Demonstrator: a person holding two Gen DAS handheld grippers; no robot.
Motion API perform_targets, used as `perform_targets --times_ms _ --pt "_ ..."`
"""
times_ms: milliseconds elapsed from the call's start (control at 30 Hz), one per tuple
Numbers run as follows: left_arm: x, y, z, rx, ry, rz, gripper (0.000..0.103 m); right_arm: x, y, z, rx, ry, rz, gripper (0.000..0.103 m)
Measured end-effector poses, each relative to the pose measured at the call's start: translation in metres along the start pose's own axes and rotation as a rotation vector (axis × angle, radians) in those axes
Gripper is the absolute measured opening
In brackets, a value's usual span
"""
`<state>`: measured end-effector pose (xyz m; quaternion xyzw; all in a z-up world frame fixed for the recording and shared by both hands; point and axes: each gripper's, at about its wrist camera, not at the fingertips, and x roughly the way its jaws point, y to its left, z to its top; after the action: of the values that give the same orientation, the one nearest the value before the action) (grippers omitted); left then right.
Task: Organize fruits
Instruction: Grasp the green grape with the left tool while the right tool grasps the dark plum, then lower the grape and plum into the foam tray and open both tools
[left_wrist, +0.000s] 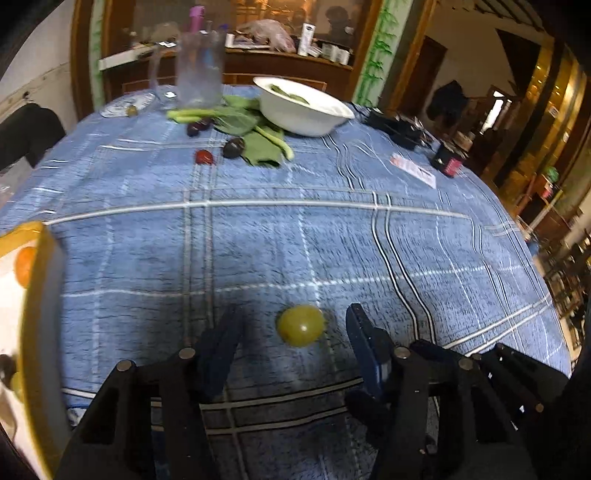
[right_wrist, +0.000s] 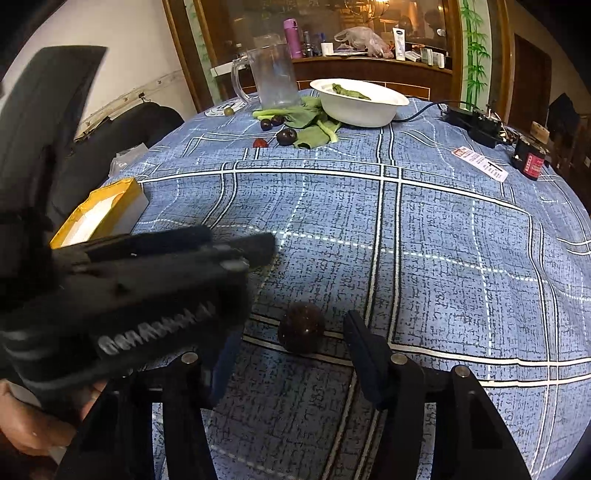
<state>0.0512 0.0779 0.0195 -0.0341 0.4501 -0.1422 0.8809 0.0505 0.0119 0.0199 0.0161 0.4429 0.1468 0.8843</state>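
Observation:
In the left wrist view a yellow-green round fruit (left_wrist: 300, 325) lies on the blue checked tablecloth between the open fingers of my left gripper (left_wrist: 295, 325), untouched. A yellow-rimmed box (left_wrist: 37, 295) at the left edge holds an orange fruit (left_wrist: 25, 266). In the right wrist view a dark round fruit (right_wrist: 301, 327) lies between the open fingers of my right gripper (right_wrist: 291, 332). The left gripper's body (right_wrist: 129, 295) crosses in front of the right gripper's left finger. The box (right_wrist: 107, 210) shows behind it. Far off lie dark plums (right_wrist: 286, 136) and a red fruit (right_wrist: 260, 143).
A white bowl (right_wrist: 358, 105) with greens, loose green leaves (right_wrist: 310, 125), a glass mug (right_wrist: 275, 79) and a small plate (left_wrist: 127, 104) stand at the table's far side. A paper tag (right_wrist: 480, 163), a red-labelled black box (right_wrist: 530, 162) and a power adapter (right_wrist: 476, 123) lie at the right.

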Motion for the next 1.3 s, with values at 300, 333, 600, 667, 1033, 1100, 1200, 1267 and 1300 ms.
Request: perform_targets --times_ms 300,333,600,667,1033,1100,1200,1267,1300 --pt "-0.002 -0.007 -0.006 0.069 -0.023 0.026 0.023 -0.001 0.003 -0.002 -0.018 -0.005 -0.010 0.031" --pt "-0.003 -0.007 -0.006 0.068 -0.029 0.026 0.023 -0.001 0.002 -0.003 -0.014 -0.007 -0.007 0.029" --pt "-0.025 0.001 -0.003 0.012 -0.112 -0.003 0.024 -0.007 -0.001 -0.004 0.003 -0.039 0.003 0.025" --pt "-0.036 0.004 -0.001 -0.008 -0.140 -0.011 0.024 -0.011 -0.001 -0.003 0.005 -0.061 0.006 0.025" --pt "-0.150 0.062 -0.037 -0.118 -0.255 0.090 0.024 -0.063 0.050 0.006 -0.041 -0.127 0.090 0.025" --pt "-0.166 0.086 -0.050 -0.165 -0.260 0.155 0.024 -0.069 0.076 0.009 -0.088 -0.132 0.119 0.025" --pt "-0.178 0.120 -0.067 -0.225 -0.247 0.238 0.024 -0.066 0.121 0.013 -0.153 -0.113 0.174 0.025" --pt "-0.181 0.143 -0.081 -0.275 -0.231 0.281 0.024 -0.057 0.145 0.014 -0.188 -0.095 0.196 0.026" --pt "-0.181 0.154 -0.087 -0.302 -0.220 0.292 0.024 -0.053 0.157 0.015 -0.204 -0.085 0.203 0.026"
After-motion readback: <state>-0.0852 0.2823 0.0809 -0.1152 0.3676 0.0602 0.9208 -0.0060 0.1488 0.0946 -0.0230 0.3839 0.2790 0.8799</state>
